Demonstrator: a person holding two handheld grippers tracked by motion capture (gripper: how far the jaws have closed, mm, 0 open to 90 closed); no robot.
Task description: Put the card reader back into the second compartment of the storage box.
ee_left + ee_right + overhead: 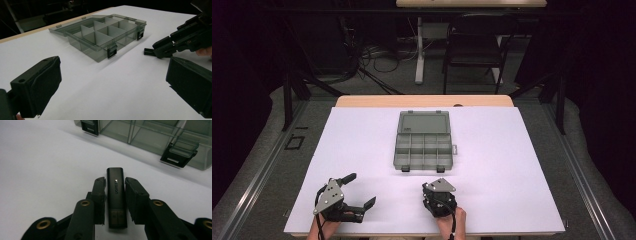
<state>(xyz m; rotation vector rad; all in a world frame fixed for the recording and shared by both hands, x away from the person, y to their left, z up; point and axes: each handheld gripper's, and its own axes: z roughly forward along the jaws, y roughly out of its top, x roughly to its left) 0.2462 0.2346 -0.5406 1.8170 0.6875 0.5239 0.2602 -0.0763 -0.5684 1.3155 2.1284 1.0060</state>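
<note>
Nearest you, your right tool [114, 185] has its jaws drawn in close around a black USB stick [115, 195], one jaw on each long side. The stick lies flat on the white desk [37, 170], its far end poking out past the jaw tips toward the organizer box [155, 137]. Thin gaps show on both sides, so you cannot tell whether the jaws actually press it. In the high view, your right tool [439, 197] sits just on your side of the organizer box [423, 141], close to its front latches.

Your left tool [354, 192] rests on the desk [512, 165] well to the left of the stick and nearer to you than the box. Its jaws stand wide apart, holding nothing; in the left gripper view only bare white surface lies between them.

Farther off, the box [100, 35] stands with its lid laid back flat and its compartments uncovered. It sits near the desk's middle.
</note>
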